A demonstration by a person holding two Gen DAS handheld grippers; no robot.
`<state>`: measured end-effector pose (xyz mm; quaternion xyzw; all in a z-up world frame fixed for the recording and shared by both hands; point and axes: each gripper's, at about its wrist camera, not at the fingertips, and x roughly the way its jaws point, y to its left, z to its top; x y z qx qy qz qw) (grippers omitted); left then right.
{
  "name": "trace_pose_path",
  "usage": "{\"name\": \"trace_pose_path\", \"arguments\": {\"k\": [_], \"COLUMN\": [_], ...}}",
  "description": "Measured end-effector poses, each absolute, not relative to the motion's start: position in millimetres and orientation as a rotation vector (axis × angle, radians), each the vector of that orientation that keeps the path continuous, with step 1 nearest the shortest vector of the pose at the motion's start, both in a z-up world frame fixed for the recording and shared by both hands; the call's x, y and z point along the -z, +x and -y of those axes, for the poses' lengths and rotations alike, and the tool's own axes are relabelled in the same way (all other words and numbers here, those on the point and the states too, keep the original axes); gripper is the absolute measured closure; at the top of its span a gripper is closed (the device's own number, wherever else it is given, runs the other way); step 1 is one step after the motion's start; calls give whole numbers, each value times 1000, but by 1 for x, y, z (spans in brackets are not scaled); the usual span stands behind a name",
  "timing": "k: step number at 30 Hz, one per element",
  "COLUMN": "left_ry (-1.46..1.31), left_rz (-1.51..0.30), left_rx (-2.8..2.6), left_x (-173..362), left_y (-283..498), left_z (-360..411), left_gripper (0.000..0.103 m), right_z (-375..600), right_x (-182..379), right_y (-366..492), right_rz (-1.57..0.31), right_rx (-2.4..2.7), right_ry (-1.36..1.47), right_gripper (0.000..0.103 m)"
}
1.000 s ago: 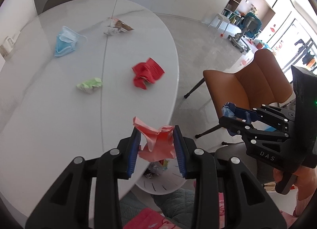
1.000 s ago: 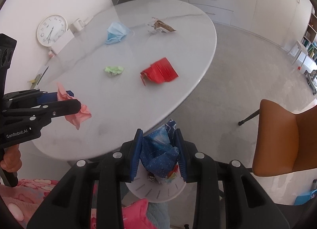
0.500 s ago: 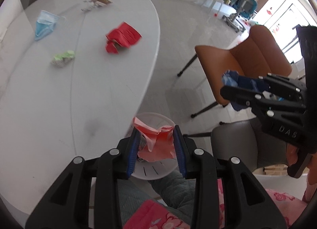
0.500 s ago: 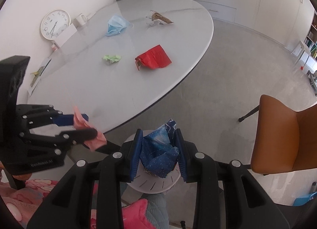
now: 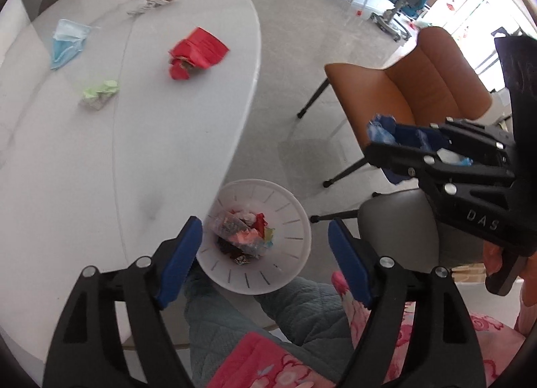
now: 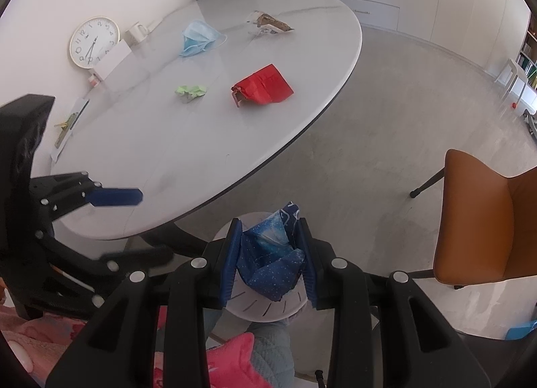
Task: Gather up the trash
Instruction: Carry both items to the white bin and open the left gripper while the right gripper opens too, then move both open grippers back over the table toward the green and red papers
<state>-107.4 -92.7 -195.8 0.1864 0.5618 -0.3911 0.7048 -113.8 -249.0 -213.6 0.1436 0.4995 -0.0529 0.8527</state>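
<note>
- Opening just now, the left gripper (image 5: 265, 254) has let its pink wrapper fall into the white bin (image 5: 295, 220) below.
- Blue wrapper (image 6: 272, 254) stays clamped in the right gripper (image 6: 270, 260), above the bin.

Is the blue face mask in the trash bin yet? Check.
No, the face mask lies on the table, far from the bin.

White slotted bin (image 6: 268, 307) was mostly hidden behind crumpled blue wrapper (image 6: 272, 254) in right view. Lettering on torn brown-and-white packet (image 5: 149, 0) was too small to read. Round wall clock's (image 6: 94, 42) brand was illegible.
</note>
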Motion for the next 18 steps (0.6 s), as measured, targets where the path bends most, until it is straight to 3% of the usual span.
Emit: {"name": "trace_pose_path", "arguments": {"k": [4, 7, 13, 15, 16, 17, 18], "left_ry": [371, 352, 329, 307, 299, 293, 286], "left_rz": [-1208, -1149, -1107, -1114, -1119, -1124, -1129], "left_rx": [804, 731, 623, 598, 588, 577, 565], "left_x": [179, 164, 152, 151, 152, 152, 153], "left_y": [-93, -82, -61, -55, -52, -50, -48], "left_z": [76, 61, 36, 29, 26, 23, 20], "left_gripper": [28, 17, 13, 12, 12, 12, 12], "right_z": [245, 238, 220, 215, 213, 212, 211], "right_x": [216, 219, 228, 231, 231, 231, 231], "right_y": [-114, -115, -113, -112, -112, -111, -111], "right_rz": [-1059, -1070, -1102, -1118, -1118, -1112, -1109], "right_rx": [95, 76, 13, 1, 10, 21, 28], "right_ry": [298, 293, 273, 265, 258, 251, 245], "right_gripper": [69, 68, 67, 50, 31, 22, 19]}}
